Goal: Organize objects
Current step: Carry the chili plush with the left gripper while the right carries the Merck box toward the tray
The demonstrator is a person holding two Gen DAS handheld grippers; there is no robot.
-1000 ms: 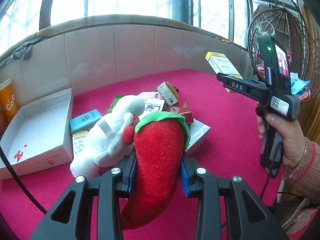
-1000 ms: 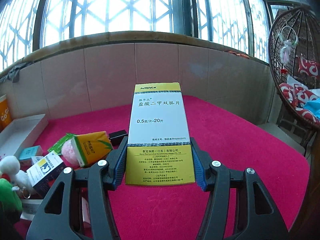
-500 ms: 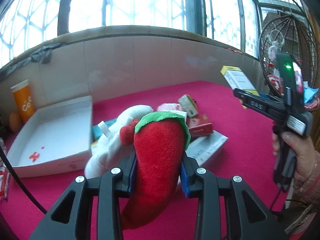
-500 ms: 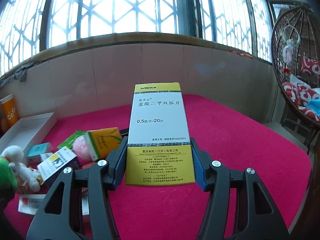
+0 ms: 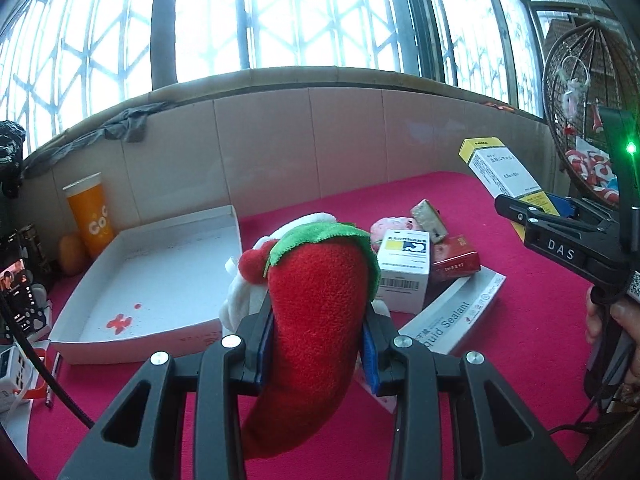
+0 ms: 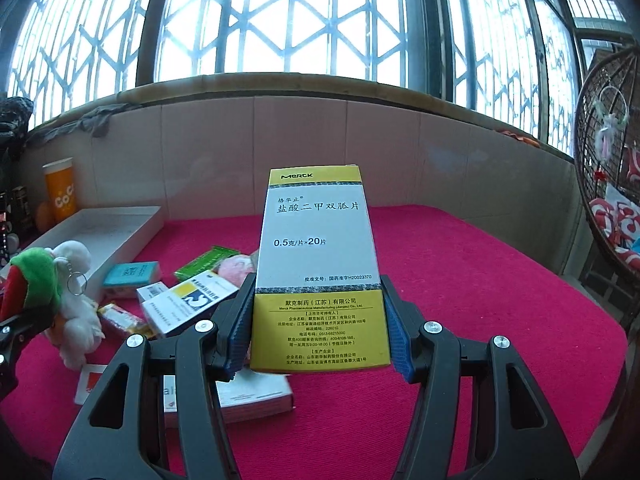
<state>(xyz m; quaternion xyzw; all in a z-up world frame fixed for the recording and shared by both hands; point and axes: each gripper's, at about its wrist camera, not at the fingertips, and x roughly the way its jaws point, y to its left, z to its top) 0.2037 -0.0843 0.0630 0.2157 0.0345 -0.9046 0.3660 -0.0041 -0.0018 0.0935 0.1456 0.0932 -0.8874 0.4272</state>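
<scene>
Left gripper (image 5: 318,344) clamps the red plush chili pepper (image 5: 316,320) above the red cloth (image 5: 520,320), beside the white tray (image 5: 160,272); right gripper (image 6: 318,328) squeezes the Merck medicine box (image 6: 318,264), held upright over scattered boxes.

Bright daylight pours through the tall lattice-barred windows (image 6: 280,20). Below them runs a beige tiled wall (image 6: 300,140); right of the windows hangs a wicker chair (image 6: 608,140).
</scene>
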